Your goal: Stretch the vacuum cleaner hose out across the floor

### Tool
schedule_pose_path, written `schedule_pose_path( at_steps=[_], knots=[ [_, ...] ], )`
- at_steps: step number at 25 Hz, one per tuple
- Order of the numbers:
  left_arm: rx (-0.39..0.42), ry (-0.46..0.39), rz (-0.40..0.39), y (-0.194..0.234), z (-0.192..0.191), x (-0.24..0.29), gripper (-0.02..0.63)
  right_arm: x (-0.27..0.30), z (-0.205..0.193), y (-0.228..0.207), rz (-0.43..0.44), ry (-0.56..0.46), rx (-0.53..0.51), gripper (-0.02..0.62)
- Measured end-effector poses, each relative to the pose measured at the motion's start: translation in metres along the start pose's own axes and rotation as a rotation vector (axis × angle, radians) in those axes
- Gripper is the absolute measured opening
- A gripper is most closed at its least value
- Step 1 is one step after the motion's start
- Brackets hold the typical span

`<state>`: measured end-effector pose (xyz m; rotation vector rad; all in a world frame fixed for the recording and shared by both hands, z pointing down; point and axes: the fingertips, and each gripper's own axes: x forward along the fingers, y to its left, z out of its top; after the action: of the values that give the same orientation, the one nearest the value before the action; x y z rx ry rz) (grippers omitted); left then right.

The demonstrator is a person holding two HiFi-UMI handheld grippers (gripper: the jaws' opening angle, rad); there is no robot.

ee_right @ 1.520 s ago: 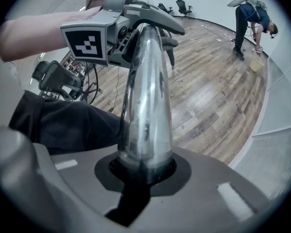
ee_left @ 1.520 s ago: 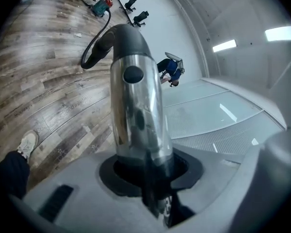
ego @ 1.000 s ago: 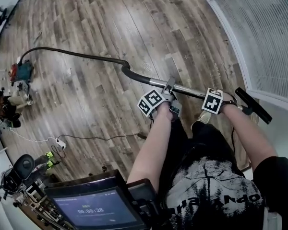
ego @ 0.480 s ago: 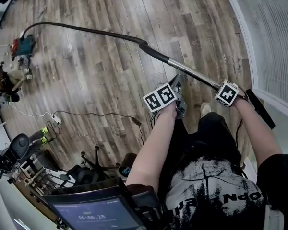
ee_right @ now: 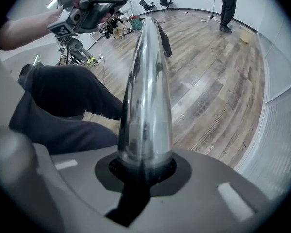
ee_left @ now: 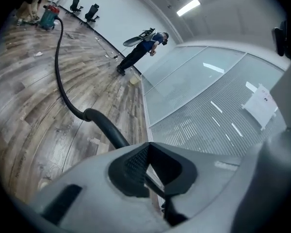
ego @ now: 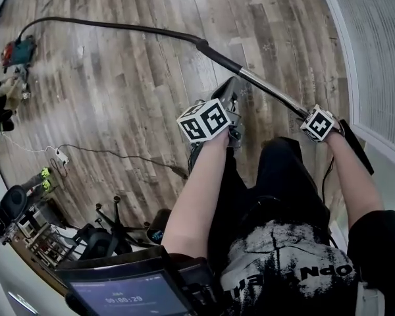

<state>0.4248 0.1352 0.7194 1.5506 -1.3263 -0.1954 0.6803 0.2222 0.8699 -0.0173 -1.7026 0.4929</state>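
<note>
Clamping the vacuum's shiny metal tube (ee_right: 145, 96), the right gripper (ee_right: 144, 171) has both jaws pressed against the tube's sides, and the tube stands straight out from between them. At the tube's far end, a black cuff (ego: 214, 51) joins it to the hose (ego: 118, 26). The hose runs in a long, nearly straight line across the wooden floor (ego: 131, 104) to the vacuum cleaner (ego: 16, 51), well apart from both tools. The left gripper (ee_left: 146, 171) has its jaws together with nothing between them. It sits just beside the tube, on the person's side of it and nearer the hose than the right gripper is; whether it touches the tube cannot be told. In the left gripper view the hose lies ahead of its tips and to the left, curving away over the floor
</note>
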Motion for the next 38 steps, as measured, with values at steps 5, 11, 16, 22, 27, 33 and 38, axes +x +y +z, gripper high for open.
schedule_pose_path(
  at_steps=[5, 11, 16, 22, 27, 33, 38],
  knots=[
    [0.054, -0.050, -0.051, 0.041, -0.001, 0.039, 0.000, 0.080, -0.037, -0.037, -0.001, -0.032, 0.024, 0.066],
    [0.172, -0.077, -0.049, 0.092, -0.016, 0.088, 0.000, 0.175, -0.092, -0.087, 0.009, -0.074, -0.006, 0.066],
    [0.149, -0.160, -0.025, 0.121, -0.034, 0.103, 0.000, 0.238, -0.136, -0.121, 0.009, -0.121, -0.051, 0.066],
    [0.176, -0.190, 0.046, 0.141, -0.065, 0.093, 0.000, 0.299, -0.151, -0.143, 0.027, -0.163, -0.059, 0.066],
    [0.167, -0.218, 0.075, 0.142, -0.086, 0.087, 0.000, 0.330, -0.158, -0.150, 0.040, -0.174, -0.071, 0.066],
    [0.144, -0.229, 0.099, 0.145, -0.100, 0.082, 0.000, 0.348, -0.166, -0.167, 0.004, -0.150, -0.057, 0.072],
    [0.136, -0.229, 0.097, 0.146, -0.105, 0.083, 0.000, 0.358, -0.171, -0.167, 0.011, -0.126, -0.021, 0.141]
  ],
)
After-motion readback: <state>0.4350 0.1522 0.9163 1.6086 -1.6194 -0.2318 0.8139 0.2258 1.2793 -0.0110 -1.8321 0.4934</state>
